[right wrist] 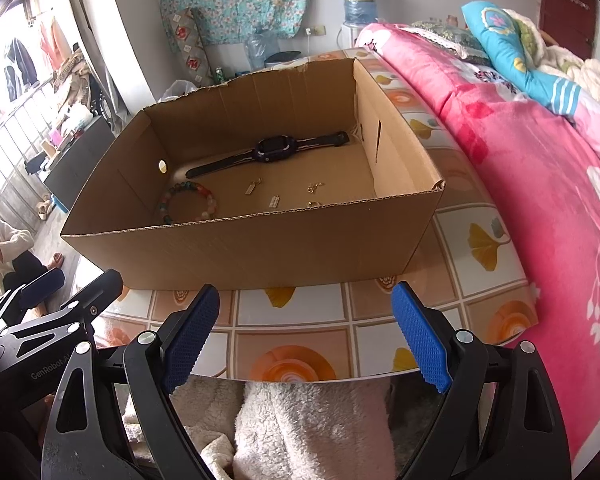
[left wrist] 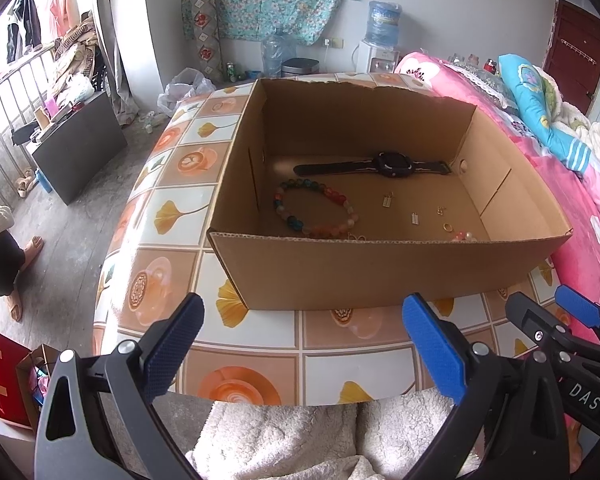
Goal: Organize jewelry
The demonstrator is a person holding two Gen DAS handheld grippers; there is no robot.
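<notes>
A: Floral tiles cover the worktop (left wrist: 244, 344), with a pink bed at three o'clock. Nearest, what are the tools doing?

B: Left hand-held gripper (left wrist: 300, 344) and right hand-held gripper (right wrist: 304, 336) both gape wide, holding nothing, short of the cardboard box (left wrist: 380, 272).

A: And inside the box?

B: Near wall first: a beaded bracelet (left wrist: 312, 210) at nine o'clock, small earrings (left wrist: 415, 218) and a ring (left wrist: 447, 226) toward three. Farthest, at twelve, a black wristwatch (left wrist: 394, 165) lies flat.

A: Progress?

B: I'd judge the pieces are gathered but loose; sorting or pairing them looks not yet done.
</notes>
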